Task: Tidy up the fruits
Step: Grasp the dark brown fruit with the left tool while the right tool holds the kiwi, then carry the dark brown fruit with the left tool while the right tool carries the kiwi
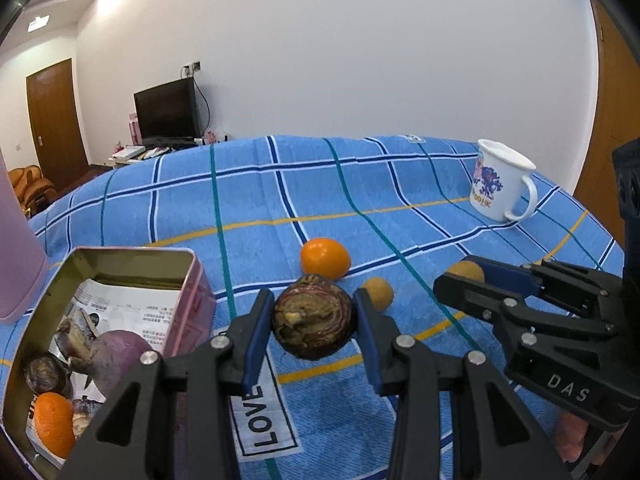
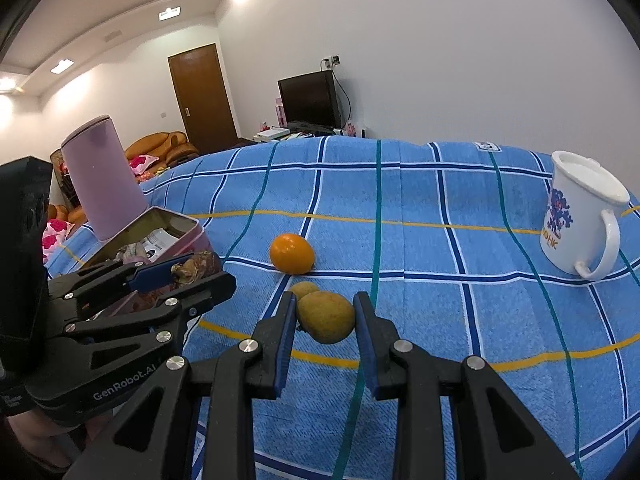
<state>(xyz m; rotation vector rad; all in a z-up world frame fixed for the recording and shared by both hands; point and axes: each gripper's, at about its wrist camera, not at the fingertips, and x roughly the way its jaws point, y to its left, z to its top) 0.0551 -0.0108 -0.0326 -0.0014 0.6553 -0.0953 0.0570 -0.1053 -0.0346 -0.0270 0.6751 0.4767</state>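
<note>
Two fruits are in play: my left gripper (image 1: pixel 314 320) clamps the dark purple fruit (image 1: pixel 313 316) just right of the tin (image 1: pixel 132 256), next lifting it inside, while my right gripper (image 2: pixel 325 316) brackets the yellow-green fruit (image 2: pixel 326 317) on the cloth, not visibly squeezing.

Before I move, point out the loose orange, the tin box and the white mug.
orange (image 1: pixel 325 258): left wrist view, middle of its peel.
tin box (image 1: pixel 191 294): left wrist view, pink outer side wall near the front corner.
white mug (image 2: pixel 576 216): right wrist view, side wall by the handle.
</note>
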